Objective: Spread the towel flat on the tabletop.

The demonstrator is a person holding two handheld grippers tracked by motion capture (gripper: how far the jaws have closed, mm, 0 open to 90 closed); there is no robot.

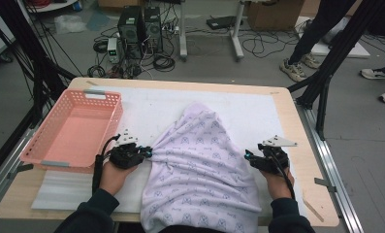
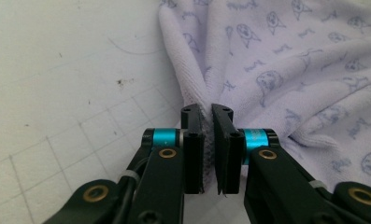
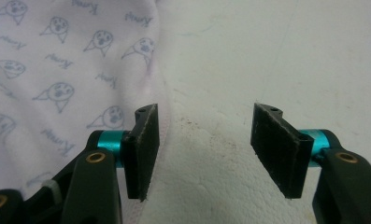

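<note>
Left claw (image 2: 207, 144) pinching a fold of the lilac printed blanket (image 1: 200, 165) that lies heaped mid-desk (image 1: 296, 145) — right claw (image 3: 204, 149) spread over bare white mat (image 3: 267, 56) at its other edge — pink basket (image 1: 73, 128) beyond.

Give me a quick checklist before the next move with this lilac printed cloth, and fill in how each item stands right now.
1. Left gripper shut on the cloth edge: ok, a fold is pinched between its pads.
2. Right gripper gripping the cloth: not ok, jaws stand apart with only white mat between them.
3. Right gripper at the cloth's edge: ok, the hem lies by one jaw.
4. Pink basket free of things: ok.
5. Cloth lying fully on the table: not ok, it hangs over the near edge.
</note>
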